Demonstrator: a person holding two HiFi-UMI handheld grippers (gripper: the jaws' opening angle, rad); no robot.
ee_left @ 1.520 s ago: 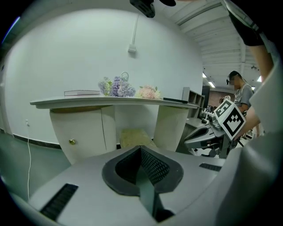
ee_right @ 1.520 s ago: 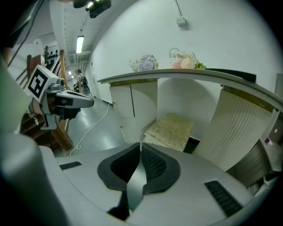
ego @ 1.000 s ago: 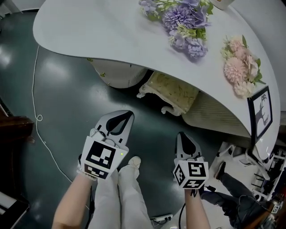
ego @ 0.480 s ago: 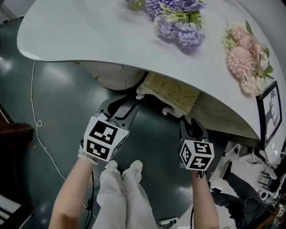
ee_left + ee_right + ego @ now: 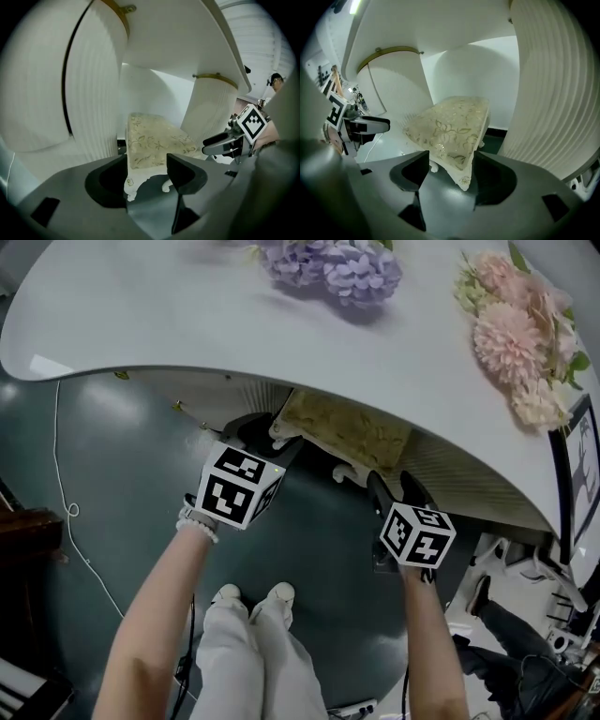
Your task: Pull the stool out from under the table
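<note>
A cream carved stool (image 5: 342, 432) with a floral cushion stands under the white table (image 5: 187, 315), only its near edge showing in the head view. My left gripper (image 5: 265, 427) is at the stool's left front corner. Its jaws are opening, and in the left gripper view (image 5: 146, 176) the corner leg (image 5: 131, 185) stands between them without touching the pads. My right gripper (image 5: 398, 486) is at the right front corner. Its jaws are opening too, and in the right gripper view (image 5: 447, 176) the stool's (image 5: 450, 129) corner lies between them, untouched.
Ribbed white table pedestals (image 5: 89, 93) (image 5: 553, 93) flank the stool. Purple flowers (image 5: 337, 263) and pink flowers (image 5: 516, 334) lie on the tabletop. A white cord (image 5: 66, 512) runs along the dark floor at left. The person's shoes (image 5: 253, 596) stand behind the grippers.
Both grippers have moved forward to the stool's front corners under the table edge. Their jaws, shut a second ago, now stand wide apart.
</note>
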